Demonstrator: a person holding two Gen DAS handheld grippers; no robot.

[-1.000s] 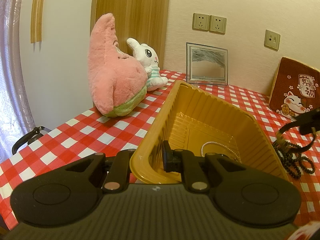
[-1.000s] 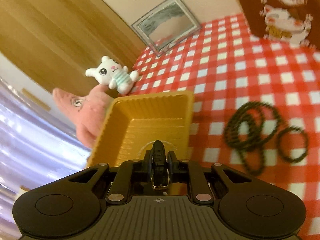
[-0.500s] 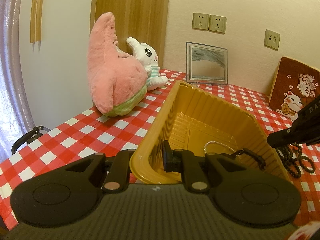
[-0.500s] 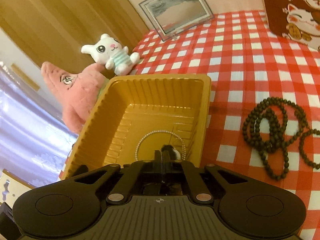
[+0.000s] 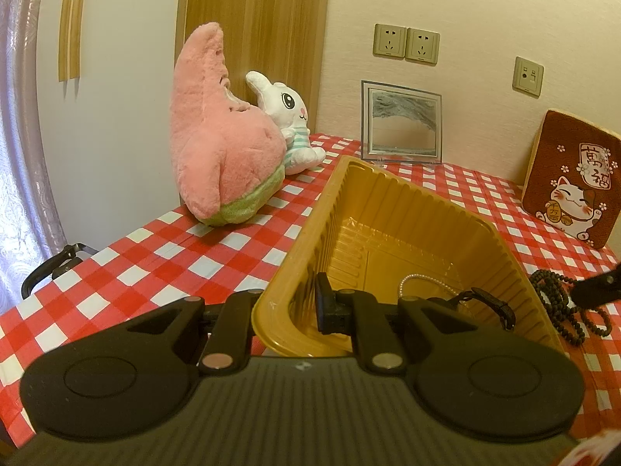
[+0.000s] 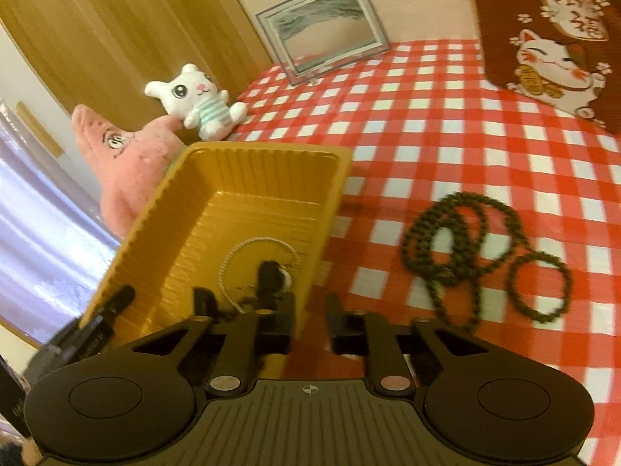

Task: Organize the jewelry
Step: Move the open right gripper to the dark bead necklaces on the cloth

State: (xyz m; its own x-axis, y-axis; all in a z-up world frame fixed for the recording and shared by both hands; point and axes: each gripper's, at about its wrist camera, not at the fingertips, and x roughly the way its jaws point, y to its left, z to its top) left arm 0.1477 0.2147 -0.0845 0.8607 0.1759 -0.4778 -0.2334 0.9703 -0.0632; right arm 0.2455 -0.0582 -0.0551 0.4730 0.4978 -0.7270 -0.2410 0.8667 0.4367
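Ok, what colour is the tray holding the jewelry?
Golden yellow tray; clearest in the right wrist view.

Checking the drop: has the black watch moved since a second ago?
Yes. The black watch, then clamped in the right hand-held gripper, now lies in the yellow tray beside the pearl bracelet; jaws just opened.

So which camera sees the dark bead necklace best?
The right wrist view: the whole dark bead necklace lies looped on the checkered cloth, slightly blurred. The left wrist view catches only part of it at the right edge.
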